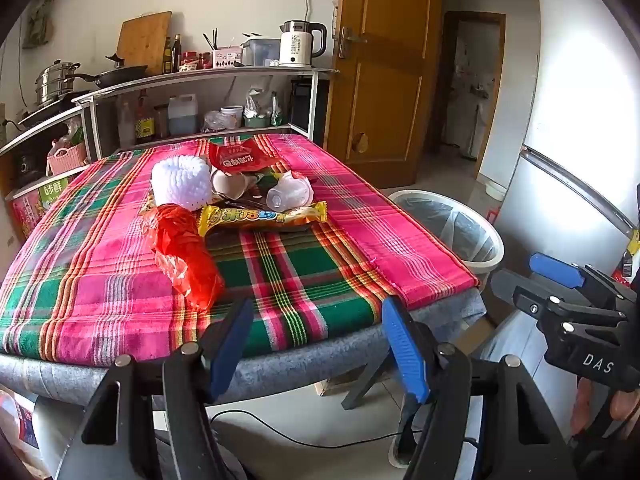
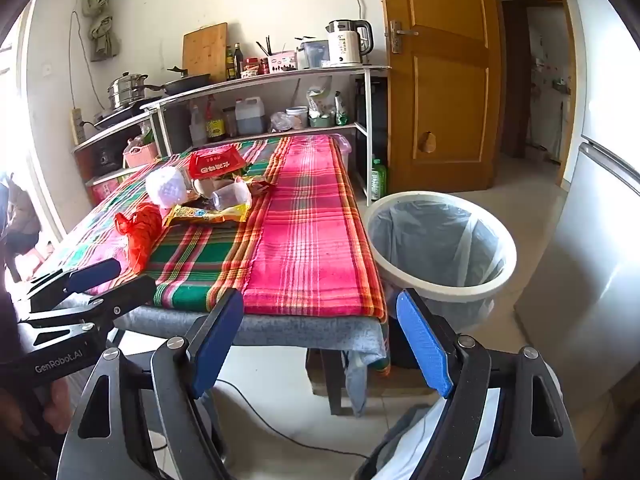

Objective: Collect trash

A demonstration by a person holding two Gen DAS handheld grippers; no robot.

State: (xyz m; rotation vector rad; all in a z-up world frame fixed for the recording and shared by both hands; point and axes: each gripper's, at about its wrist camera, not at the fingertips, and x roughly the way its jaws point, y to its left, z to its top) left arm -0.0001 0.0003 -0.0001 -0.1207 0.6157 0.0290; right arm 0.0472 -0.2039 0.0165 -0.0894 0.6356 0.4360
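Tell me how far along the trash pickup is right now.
Nothing looks done: the lined bin appears empty. Nothing is in hand either; the left tongs and right tongs are both open, short of the table. Left: the red plastic bag, yellow wrapper, red packet, white foam net and clear cup.

Both wrist views look down and forward from off the table edge (its near side), sharing its plaid top and the bin.
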